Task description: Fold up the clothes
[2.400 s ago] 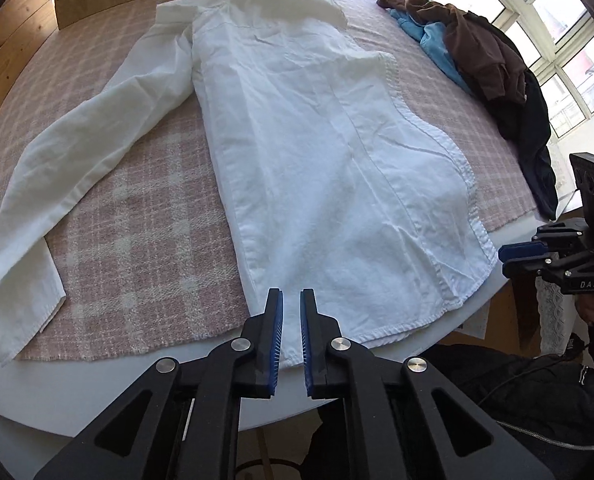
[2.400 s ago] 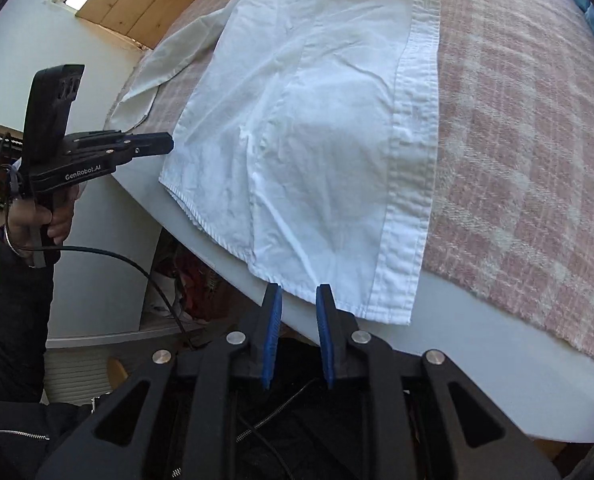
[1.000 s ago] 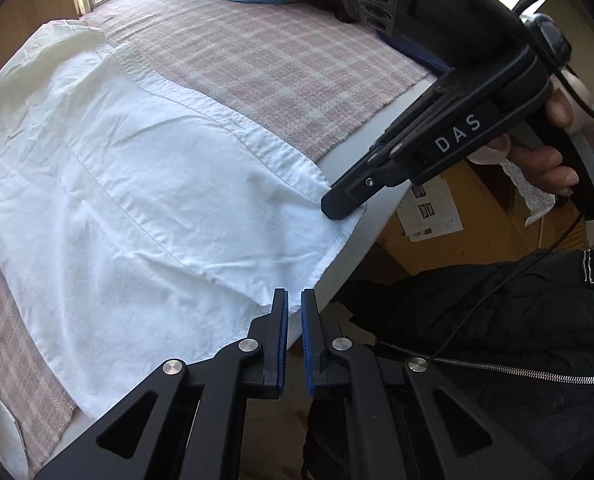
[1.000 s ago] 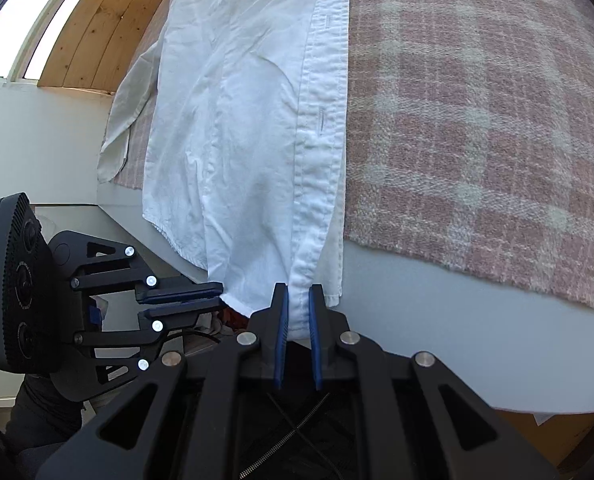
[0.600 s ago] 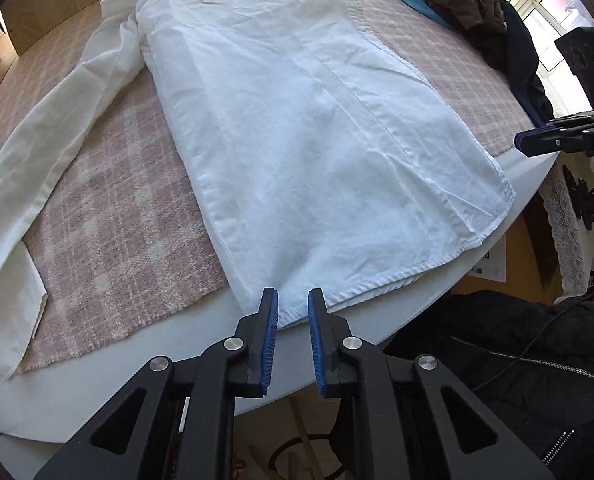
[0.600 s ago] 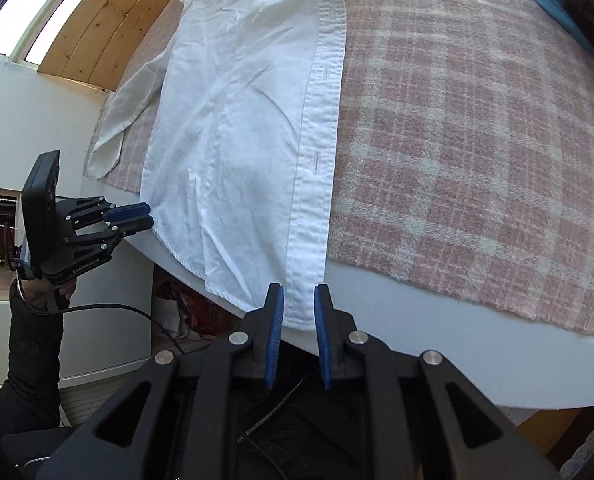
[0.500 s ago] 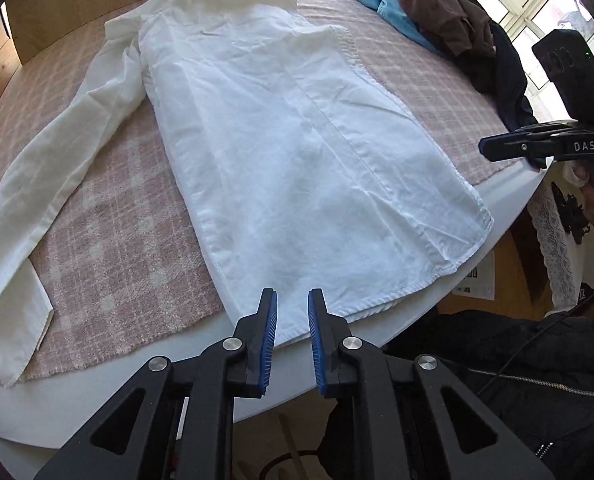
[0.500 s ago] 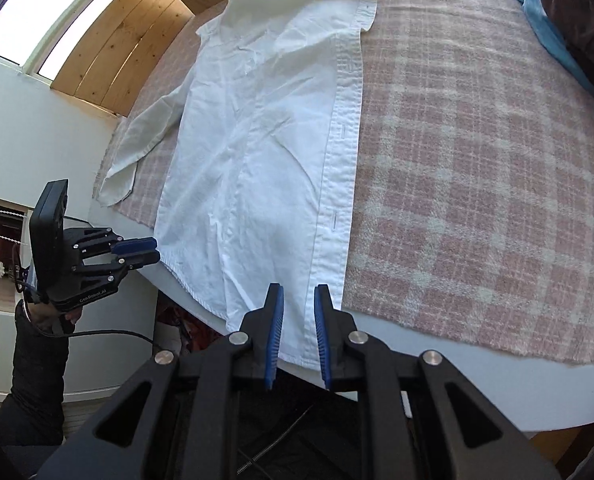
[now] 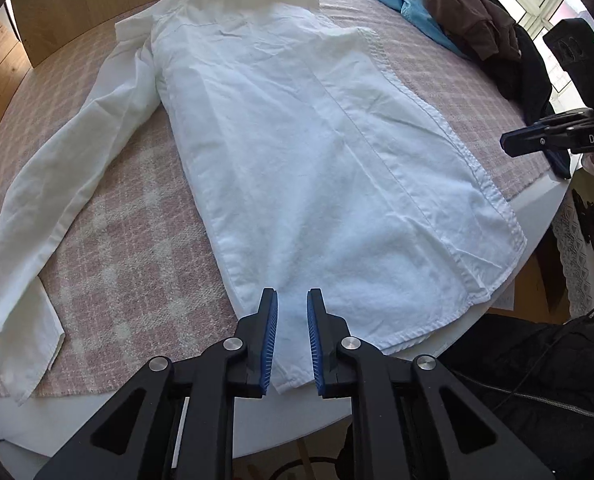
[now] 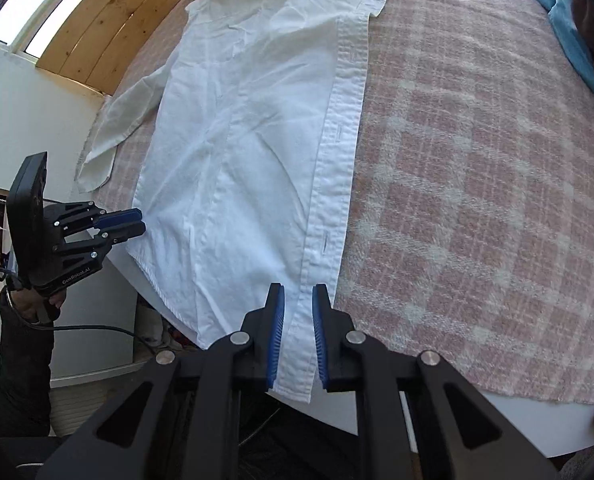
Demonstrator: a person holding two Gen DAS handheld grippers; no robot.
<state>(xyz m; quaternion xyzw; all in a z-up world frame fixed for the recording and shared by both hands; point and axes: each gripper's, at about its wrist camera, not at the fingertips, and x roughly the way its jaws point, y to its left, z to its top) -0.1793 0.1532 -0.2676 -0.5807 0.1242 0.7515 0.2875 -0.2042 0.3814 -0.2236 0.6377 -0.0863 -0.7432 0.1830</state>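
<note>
While both my tongs hover spread over the white shirt's (image 9: 297, 152) hem, left tongs (image 9: 291, 340) and right tongs (image 10: 298, 336) pinch nothing.

Both fisheye views sit low at the near table edge, looking along the long white button-up shirt (image 9: 305, 168) toward its collar. The left view centres the hem; the right follows the placket at frame centre. Both share that shirt (image 10: 249, 152).

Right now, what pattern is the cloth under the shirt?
Pink-and-cream plaid cloth, clearest in the right wrist view beside the white shirt.
</note>
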